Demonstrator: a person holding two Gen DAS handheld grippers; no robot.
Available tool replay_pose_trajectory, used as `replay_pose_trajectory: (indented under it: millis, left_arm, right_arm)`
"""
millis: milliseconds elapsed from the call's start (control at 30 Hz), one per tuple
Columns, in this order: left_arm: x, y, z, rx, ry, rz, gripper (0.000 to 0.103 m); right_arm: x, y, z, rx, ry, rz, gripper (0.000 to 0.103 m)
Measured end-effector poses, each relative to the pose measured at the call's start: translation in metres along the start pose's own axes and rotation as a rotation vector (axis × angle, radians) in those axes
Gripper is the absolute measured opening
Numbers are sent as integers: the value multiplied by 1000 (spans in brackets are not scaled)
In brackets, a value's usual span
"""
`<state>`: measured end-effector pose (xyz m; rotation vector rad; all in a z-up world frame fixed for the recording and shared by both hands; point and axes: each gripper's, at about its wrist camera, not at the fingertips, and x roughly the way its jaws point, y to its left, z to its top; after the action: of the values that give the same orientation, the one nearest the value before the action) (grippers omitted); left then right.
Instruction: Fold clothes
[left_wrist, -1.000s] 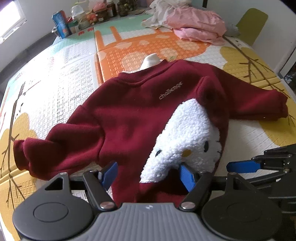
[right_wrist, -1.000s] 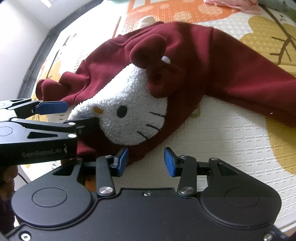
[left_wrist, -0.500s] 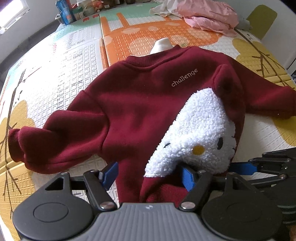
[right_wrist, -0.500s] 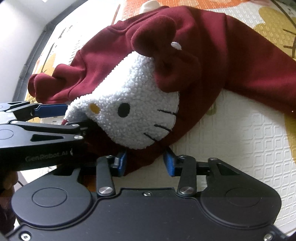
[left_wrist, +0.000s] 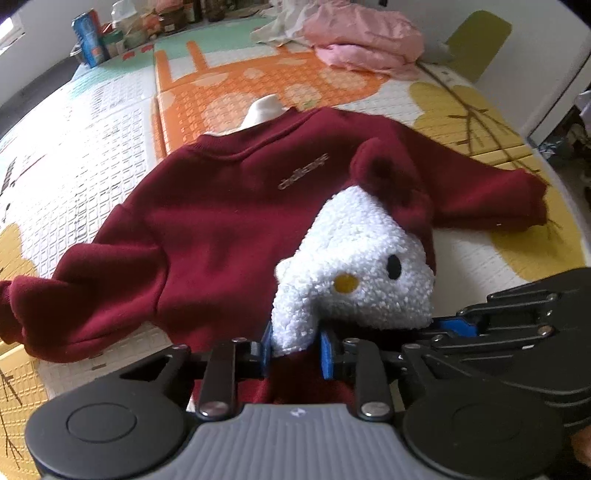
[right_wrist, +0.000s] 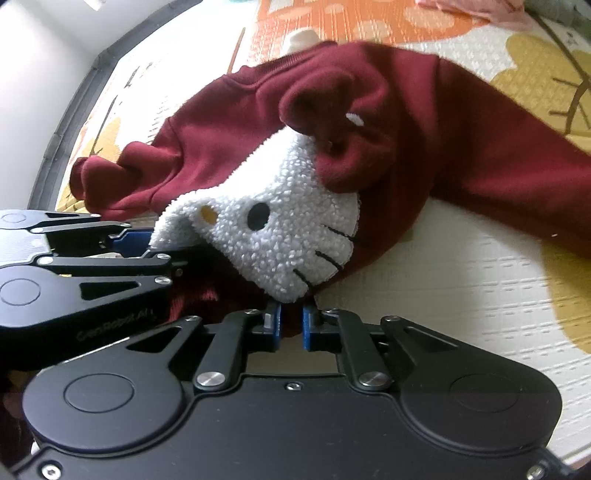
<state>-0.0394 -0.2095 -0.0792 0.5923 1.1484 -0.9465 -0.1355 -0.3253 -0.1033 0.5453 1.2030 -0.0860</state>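
Sweater (left_wrist: 229, 221) flat on mat (left_wrist: 92, 155), clothes pile (left_wrist: 365, 37) behind it, cans (left_wrist: 88, 40) far left.

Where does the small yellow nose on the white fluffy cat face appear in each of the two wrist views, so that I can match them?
Left wrist view: the yellow nose sits right of centre, a little below the middle, left of the black eye.
Right wrist view: the yellow nose sits left of centre, above the middle, again left of the eye.
Shared landmark: the dark red bow above the cat face.
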Motion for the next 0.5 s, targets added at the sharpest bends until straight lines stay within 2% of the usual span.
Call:
replay_pose_trajectory:
  millis: [167, 300, 500]
  left_arm:
    - [-7, -17, -4, 53, 6, -53, 28]
    - [-7, -32, -6, 109, 17, -68, 28]
    - [5, -48, -12, 151, 52, -72, 33]
  right_arm:
    - [-29, -7, -2, -23, 8, -23, 9]
    - [-49, -14, -5, -55, 23, -60, 8]
    - [-49, -15, -5, -107, 67, -134, 8]
